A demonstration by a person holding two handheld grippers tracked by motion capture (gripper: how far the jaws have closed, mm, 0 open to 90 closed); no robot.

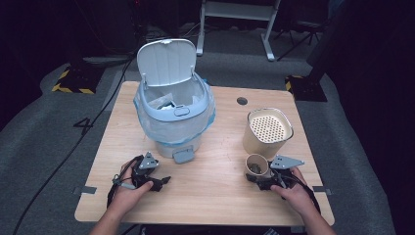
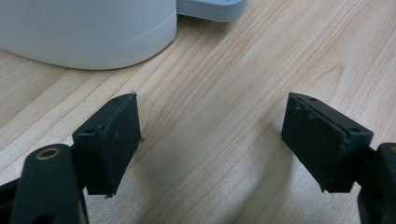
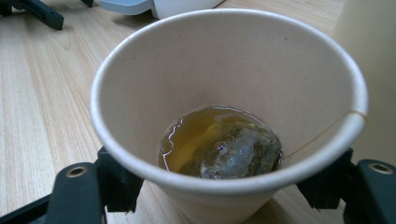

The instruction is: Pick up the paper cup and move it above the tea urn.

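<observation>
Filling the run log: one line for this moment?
right gripper: around paper cup, teabag inside | left gripper: open, empty | bin: lid open

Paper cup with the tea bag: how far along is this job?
Done: the bin lid stands open, with a liner inside. In hand: the right gripper has its jaws on either side of the paper cup, which holds tea and a tea bag. The left gripper is open and empty. Left: probably emptying the cup, perhaps through the strainer pot.

One readable mark: a dark "4" (image 1: 83, 125) on the grey floor (image 1: 44, 132), at about 9 o'clock from the table (image 1: 220, 196). Nothing legible on the bin, cup or canister.
</observation>
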